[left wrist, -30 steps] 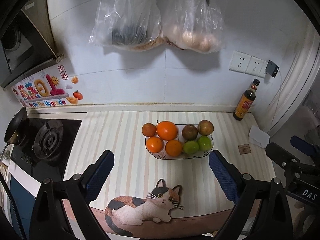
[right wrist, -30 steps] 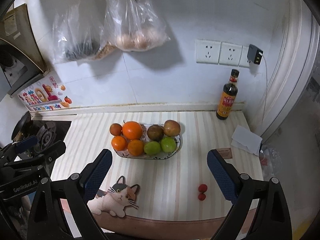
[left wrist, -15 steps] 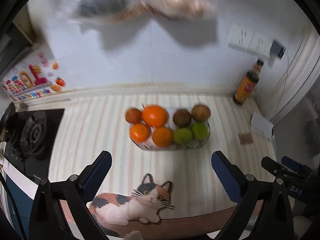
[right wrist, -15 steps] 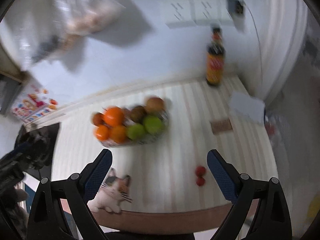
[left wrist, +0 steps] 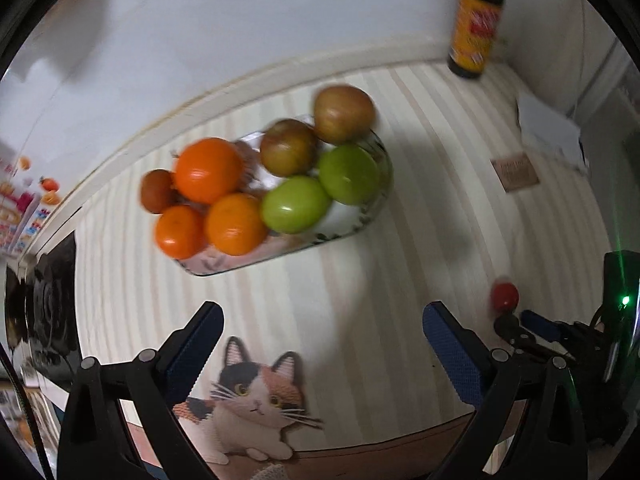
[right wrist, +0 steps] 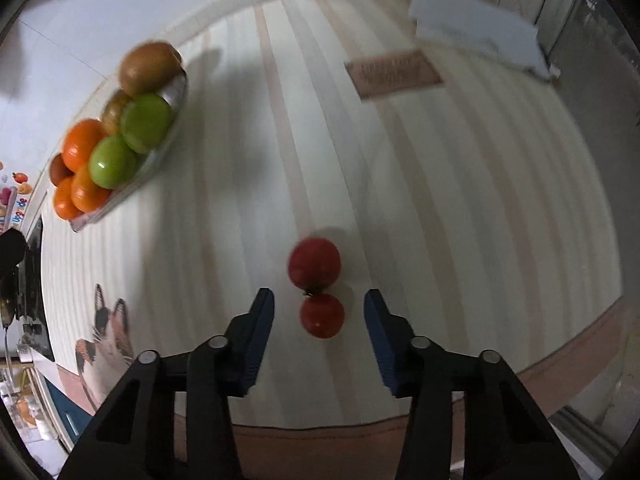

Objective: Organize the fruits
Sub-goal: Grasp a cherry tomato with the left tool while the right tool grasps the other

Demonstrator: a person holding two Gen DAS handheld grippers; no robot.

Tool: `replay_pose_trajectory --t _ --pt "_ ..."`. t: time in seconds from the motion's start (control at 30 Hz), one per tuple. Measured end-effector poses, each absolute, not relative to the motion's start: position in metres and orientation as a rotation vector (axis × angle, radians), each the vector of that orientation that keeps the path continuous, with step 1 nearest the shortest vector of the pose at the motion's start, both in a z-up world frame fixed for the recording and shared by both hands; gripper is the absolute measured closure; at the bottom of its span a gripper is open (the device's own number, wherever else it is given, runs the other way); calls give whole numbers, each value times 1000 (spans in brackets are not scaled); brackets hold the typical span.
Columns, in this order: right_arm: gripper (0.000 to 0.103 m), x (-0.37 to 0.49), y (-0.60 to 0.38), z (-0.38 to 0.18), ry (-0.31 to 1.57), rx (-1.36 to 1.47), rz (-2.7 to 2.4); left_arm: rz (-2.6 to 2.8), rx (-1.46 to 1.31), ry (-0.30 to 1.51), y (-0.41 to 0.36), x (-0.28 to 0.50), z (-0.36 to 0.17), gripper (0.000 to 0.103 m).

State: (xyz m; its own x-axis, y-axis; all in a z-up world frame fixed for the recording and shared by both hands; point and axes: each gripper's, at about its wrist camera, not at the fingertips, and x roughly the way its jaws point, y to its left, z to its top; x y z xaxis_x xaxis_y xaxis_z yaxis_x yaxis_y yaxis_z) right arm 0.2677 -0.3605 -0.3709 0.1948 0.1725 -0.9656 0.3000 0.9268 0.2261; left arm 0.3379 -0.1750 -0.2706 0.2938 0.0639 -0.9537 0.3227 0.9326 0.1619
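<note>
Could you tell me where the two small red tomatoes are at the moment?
In the right wrist view, the two red tomatoes lie touching on the striped counter near its front edge, just ahead of the open right hand-held gripper.

Right gripper (right wrist: 319, 314) now low, narrowed astride the near red fruit (right wrist: 322, 316).

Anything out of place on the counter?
Yes: two small red tomatoes lie loose on the striped counter, apart from the bowl that holds all the other fruit. The right gripper is open around the nearer tomato. Nothing looks spilled or damaged.
</note>
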Motion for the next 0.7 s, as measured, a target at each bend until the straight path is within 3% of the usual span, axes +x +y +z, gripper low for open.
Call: replay_pose_trajectory --t 0.13,0.57,0.7 --pt "75 258 -362 -381 1357 412 -64 -216 378 1313 -198 341 -288 1" --pt "75 218 -436 -365 1298 484 -181 -455 404 1523 -296 329 -359 3" --pt "74 208 -457 -364 1293 517 -214 -497 421 1539 -316 323 -371 33"
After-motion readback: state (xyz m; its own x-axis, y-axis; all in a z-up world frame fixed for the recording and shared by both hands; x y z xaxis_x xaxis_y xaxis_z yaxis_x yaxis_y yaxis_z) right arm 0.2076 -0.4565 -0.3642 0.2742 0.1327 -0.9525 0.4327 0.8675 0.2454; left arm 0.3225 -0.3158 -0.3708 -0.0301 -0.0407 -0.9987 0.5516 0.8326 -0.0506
